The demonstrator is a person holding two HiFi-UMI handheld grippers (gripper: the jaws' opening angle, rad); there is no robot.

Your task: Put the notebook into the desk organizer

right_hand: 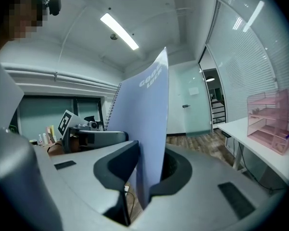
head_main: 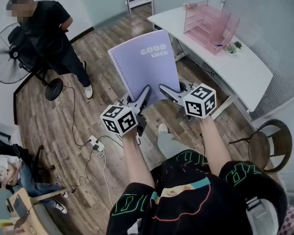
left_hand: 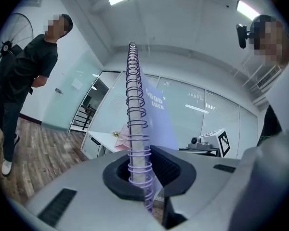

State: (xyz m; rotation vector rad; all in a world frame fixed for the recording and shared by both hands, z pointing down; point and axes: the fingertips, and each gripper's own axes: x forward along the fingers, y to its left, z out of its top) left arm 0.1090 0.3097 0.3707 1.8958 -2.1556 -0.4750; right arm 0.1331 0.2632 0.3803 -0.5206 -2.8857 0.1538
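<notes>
Notebook [head_main: 147, 65] was up in the air over the wood floor [head_main: 103, 72], upright, purple cover with "GOOD LUCK" facing the head camera, both tongs on its lower edge. Left gripper [left_hand: 147, 170] was clamped on the spiral-bound side, jaws nearly together, with the wire coil [left_hand: 136, 114] and the page block between the pads. Right gripper [right_hand: 144, 177] was pinched on the plain side of the same edge, its gap narrow, with the cover running up from between the pads. Pink desk organizer [head_main: 208, 23] sat on the white desk [head_main: 245, 72] at 1 o'clock from the notebook in the head view, well apart from it. Standing person [head_main: 49, 28] was at 10 o'clock, beside a floor fan [head_main: 10, 53].
</notes>
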